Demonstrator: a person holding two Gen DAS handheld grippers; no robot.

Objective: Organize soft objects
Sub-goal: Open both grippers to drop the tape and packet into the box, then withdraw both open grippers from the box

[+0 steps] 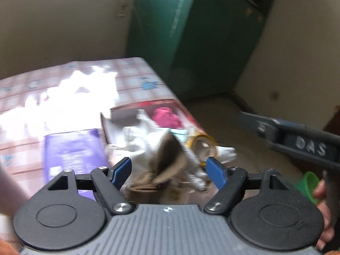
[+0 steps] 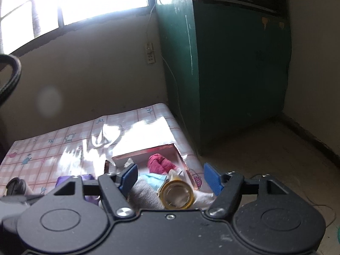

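Observation:
An open cardboard box (image 1: 119, 112) (image 2: 140, 152) stands on a checked tablecloth and holds a pink cloth (image 1: 166, 118) (image 2: 160, 163), a light blue cloth (image 2: 155, 178) and white cloths (image 1: 136, 140). A brown cloth (image 1: 167, 159) hangs blurred between the jaws of my left gripper (image 1: 169, 167), which is open. A yellow tape roll (image 1: 201, 146) (image 2: 177, 195) lies at the box's near end. My right gripper (image 2: 170, 176) is open over the tape roll and a grey cloth (image 2: 146, 193); it also shows in the left wrist view (image 1: 297, 144).
A purple packet (image 1: 72, 155) lies left of the box. The table (image 2: 53, 144) stands against a beige wall under a bright window. A green cabinet (image 1: 191, 38) (image 2: 233, 74) stands to the right, with bare floor (image 2: 265, 148) before it. A green mesh item (image 1: 310, 182) is at right.

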